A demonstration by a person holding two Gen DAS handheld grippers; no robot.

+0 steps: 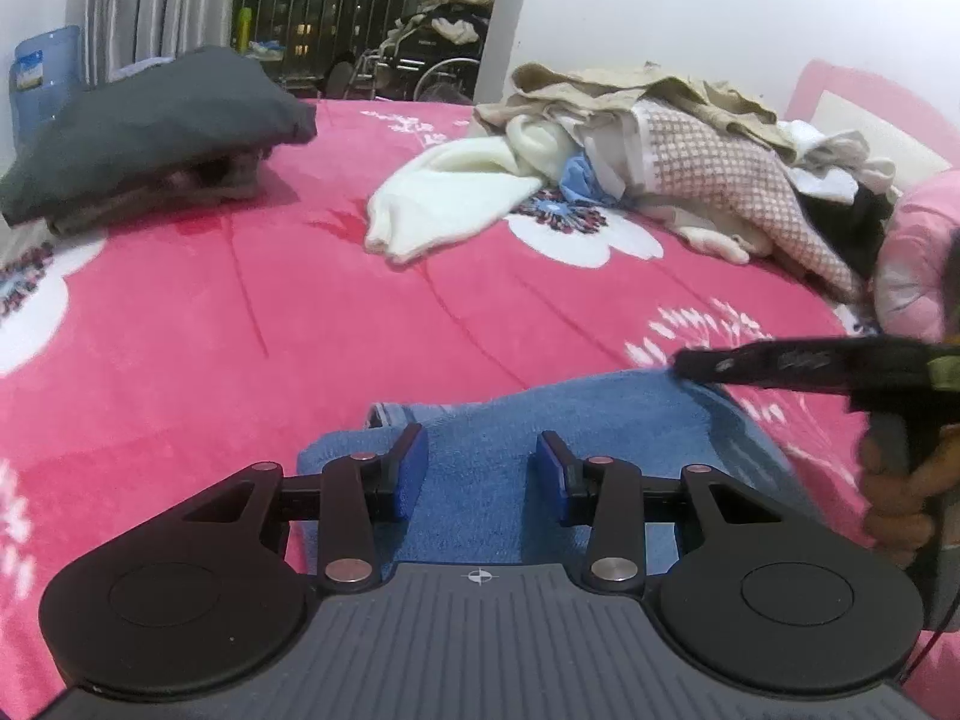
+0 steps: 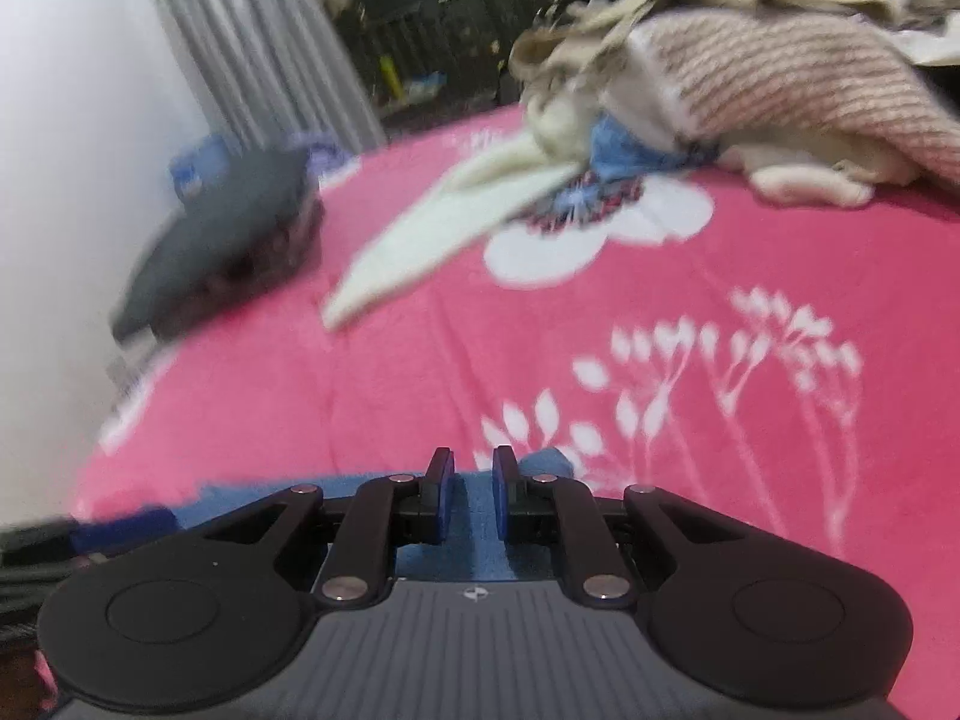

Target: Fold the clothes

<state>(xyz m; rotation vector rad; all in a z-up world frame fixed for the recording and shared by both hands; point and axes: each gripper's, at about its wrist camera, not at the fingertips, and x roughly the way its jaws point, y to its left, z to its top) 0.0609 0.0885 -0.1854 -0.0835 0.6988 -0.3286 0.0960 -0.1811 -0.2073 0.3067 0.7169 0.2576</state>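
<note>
A blue terry cloth (image 1: pixel 480 420) lies on the pink flowered bedspread (image 1: pixel 270 312), close in front of me. My left gripper (image 1: pixel 480 468) hovers over its near part, open, blue pads wide apart with only cloth beneath them. A hand holds my right gripper (image 1: pixel 681 363), which reaches in from the right to the cloth's far right edge. In the right wrist view the right gripper (image 2: pixel 472 471) shows a narrow gap filled with the blue cloth (image 2: pixel 474 516), and a bit of cloth bunches beside the right finger. It looks shut on the cloth's edge.
A heap of unfolded clothes (image 1: pixel 660 132) with a white garment (image 1: pixel 456 198) spilling out lies at the back right. A dark grey folded stack (image 1: pixel 156 120) sits at the back left. A pink pillow (image 1: pixel 918 252) is at the right edge. Behind the bed stand a curtain and a doorway.
</note>
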